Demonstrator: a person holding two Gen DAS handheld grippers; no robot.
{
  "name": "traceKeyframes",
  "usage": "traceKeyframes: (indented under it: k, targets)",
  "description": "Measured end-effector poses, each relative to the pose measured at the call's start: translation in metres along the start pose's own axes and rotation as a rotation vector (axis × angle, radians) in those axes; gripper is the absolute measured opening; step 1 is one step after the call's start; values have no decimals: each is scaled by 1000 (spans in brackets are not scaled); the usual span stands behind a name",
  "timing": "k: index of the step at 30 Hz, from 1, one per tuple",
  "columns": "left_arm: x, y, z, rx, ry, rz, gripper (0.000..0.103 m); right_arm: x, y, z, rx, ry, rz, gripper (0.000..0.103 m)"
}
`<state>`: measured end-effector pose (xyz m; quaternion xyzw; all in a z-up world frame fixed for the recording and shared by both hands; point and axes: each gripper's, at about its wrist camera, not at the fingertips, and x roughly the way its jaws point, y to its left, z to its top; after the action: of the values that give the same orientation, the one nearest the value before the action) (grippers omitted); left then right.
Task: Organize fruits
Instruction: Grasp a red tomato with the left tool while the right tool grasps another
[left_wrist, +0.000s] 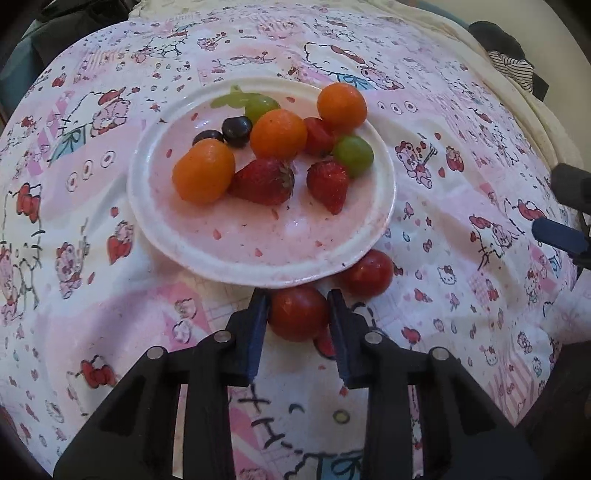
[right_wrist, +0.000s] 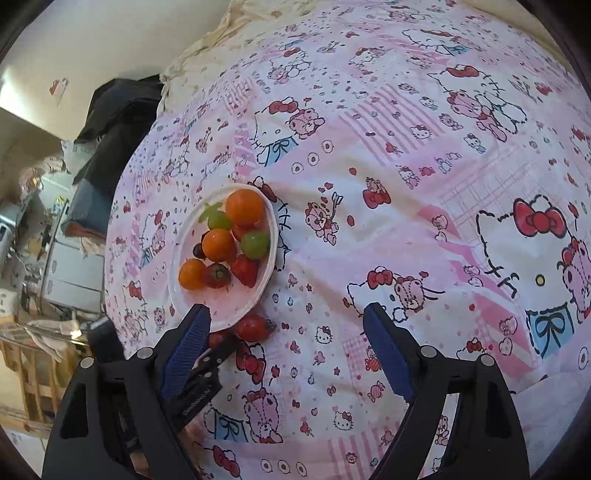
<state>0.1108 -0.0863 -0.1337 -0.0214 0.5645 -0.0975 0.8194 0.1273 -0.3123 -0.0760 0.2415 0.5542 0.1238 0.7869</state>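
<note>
A white plate (left_wrist: 258, 243) on the bed holds three orange fruits (left_wrist: 279, 133), two strawberries (left_wrist: 264, 181), green grapes (left_wrist: 352, 155), dark grapes (left_wrist: 237, 130) and a red tomato (left_wrist: 317, 136). Just off its near rim, two more red tomatoes lie on the sheet. My left gripper (left_wrist: 298, 314) is shut on the nearer tomato (left_wrist: 298, 312), one blue pad against each side. The other tomato (left_wrist: 367, 273) (right_wrist: 253, 328) touches the plate's edge. My right gripper (right_wrist: 287, 308) is open above the sheet, right of the plate (right_wrist: 225, 314), with nothing gripped.
A pink cartoon-print sheet (left_wrist: 461, 166) covers the soft, uneven bed. Dark clothing (right_wrist: 118, 118) lies at the bed's far left corner, with cluttered shelves (right_wrist: 55, 258) beyond the edge. The right gripper's fingers (left_wrist: 557, 234) reach in at the right edge of the left wrist view.
</note>
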Motion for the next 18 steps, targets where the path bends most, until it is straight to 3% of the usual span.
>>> traceKeyframes:
  k: [6, 12, 18]
  targets:
    - [-36, 16, -4, -23, -8, 8, 28, 7, 4, -2, -21, 15, -19, 87]
    - [-83, 43, -5, -14, -34, 61, 28, 28, 17, -7, -88, 63, -75, 87]
    - [-124, 84, -14, -88, -56, 98, 28, 67, 53, -22, -347, 144, -211, 85]
